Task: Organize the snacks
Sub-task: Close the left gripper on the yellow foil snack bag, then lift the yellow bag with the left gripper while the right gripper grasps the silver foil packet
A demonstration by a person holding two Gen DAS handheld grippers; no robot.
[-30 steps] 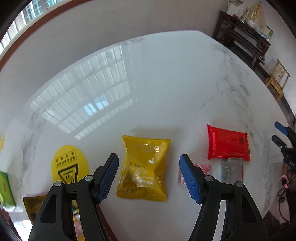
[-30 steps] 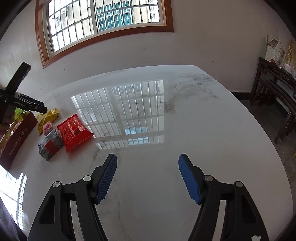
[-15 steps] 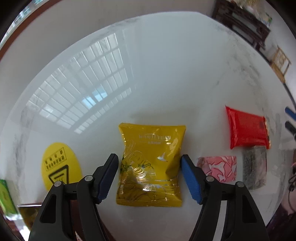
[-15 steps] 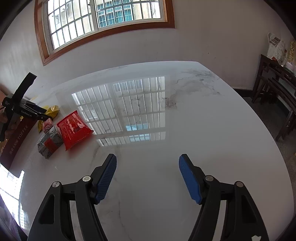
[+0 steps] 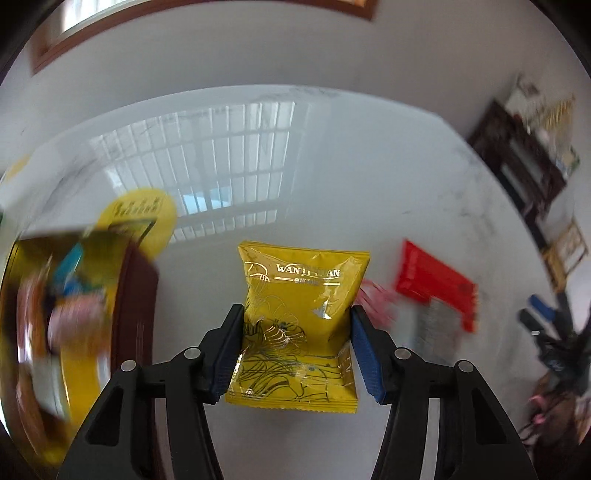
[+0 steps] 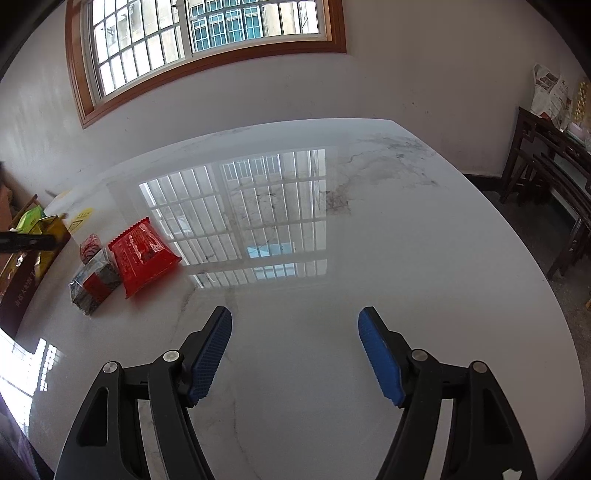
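Left claw (image 5: 295, 343), nearest me: its jaws are closing, and the blue ribbed pads (image 5: 364, 350) already press both side edges of the yellow foil snack pouch with gold line-art (image 5: 299, 317), which sits between them with its printed top seam pointing to 12 o'clock. I judge the pouch light, soft and air-cushioned; the glossy film looks slippery, and the contents may crush, so I would pinch at the lower side seams, as here, with modest force.

Right claw (image 6: 294, 347): spread wide over bare table, nothing between the pads.

At 9 o'clock of the pouch, blurred, stands the dark-red rectangular box with gold lining (image 5: 122, 314), already holding several wrapped snacks; I take it as the destination. Behind it, at about 10 o'clock, lies a round yellow sticker (image 5: 162, 214) on the tabletop.

At 3 o'clock of the pouch, well apart, lie a pink patterned packet (image 5: 376, 299), a grey-silver packet (image 5: 436, 328) and a flat red foil packet (image 5: 436, 284), close together; whether they touch I cannot tell.

Surface: a polished white marble table with grey veining (image 6: 369, 240), hard and highly reflective; thin packets should slide readily on it.

Farthest: a wood-framed barred window (image 6: 207, 33) at 12 o'clock in a white wall, and dark wooden furniture (image 6: 546, 155) at 2 o'clock.
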